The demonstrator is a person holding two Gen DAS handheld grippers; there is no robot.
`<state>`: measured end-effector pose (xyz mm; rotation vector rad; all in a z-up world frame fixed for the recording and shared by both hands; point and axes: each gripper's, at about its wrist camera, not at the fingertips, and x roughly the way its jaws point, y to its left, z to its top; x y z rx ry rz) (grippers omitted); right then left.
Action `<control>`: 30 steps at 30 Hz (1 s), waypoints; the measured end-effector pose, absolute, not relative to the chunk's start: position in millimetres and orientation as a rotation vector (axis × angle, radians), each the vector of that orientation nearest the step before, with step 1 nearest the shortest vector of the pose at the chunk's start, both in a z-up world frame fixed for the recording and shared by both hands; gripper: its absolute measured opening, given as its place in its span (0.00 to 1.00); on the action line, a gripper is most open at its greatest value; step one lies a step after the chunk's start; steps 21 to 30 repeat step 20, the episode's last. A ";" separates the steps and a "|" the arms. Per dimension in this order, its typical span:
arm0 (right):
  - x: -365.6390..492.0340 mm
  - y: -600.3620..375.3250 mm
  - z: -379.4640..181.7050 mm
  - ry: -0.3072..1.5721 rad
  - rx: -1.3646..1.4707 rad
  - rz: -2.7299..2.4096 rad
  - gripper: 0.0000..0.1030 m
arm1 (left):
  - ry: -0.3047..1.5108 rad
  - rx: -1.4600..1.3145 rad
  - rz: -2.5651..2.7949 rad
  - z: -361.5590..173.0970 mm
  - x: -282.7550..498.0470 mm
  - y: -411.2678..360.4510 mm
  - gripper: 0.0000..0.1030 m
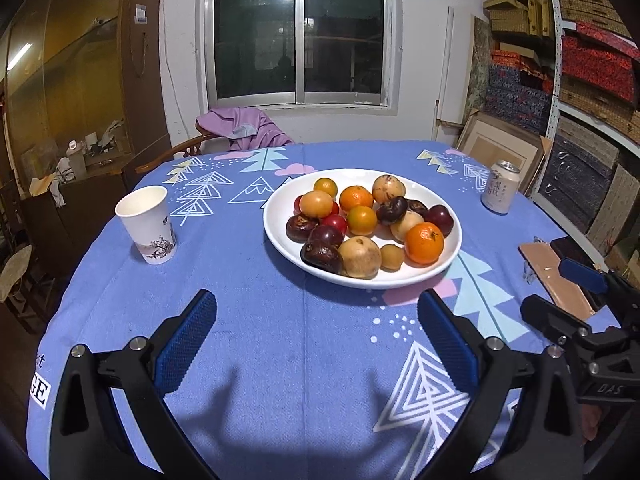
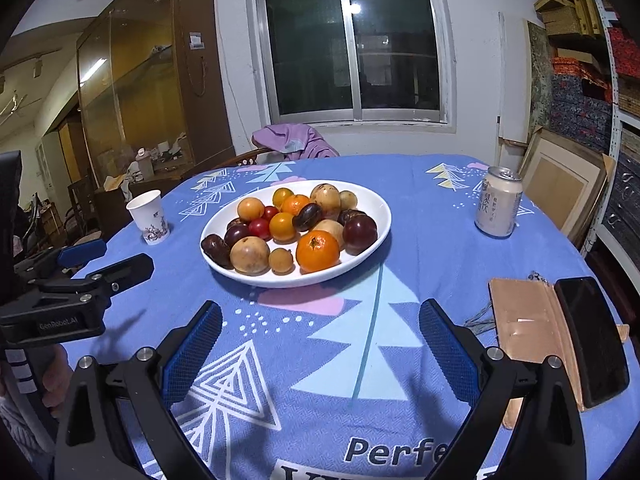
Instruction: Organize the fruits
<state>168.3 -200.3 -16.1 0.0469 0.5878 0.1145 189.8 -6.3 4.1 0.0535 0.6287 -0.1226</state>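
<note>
I take the white plate of fruits as my reference, sitting mid-table on the blue tree-print tablecloth. Far left of the plate: a paper cup, upright, well apart from it. My left gripper hangs over bare cloth on the near side of the plate, jaws spread wide, nothing between the blue pads. On the plate I count a heap of mixed fruit: large orange mandarin at the near right edge, tan round fruit at the near edge, dark brown ones near left, small red ones in the middle. My right gripper also sits short of the plate, jaws spread, empty. Right of the plate, near the far edge: a drink can, upright. Near right of the plate: a phone lying in an open tan case.
</note>
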 end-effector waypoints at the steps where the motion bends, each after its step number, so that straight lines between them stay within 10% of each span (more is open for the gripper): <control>1: 169.2 -199.1 -17.8 0.597 0.036 0.103 0.97 | 0.629 0.066 -0.114 3.7 189.0 -8.6 0.96; 30: 167.4 -198.3 -20.2 0.626 0.058 0.118 0.97 | 0.606 0.130 -0.077 5.0 178.9 -21.0 0.96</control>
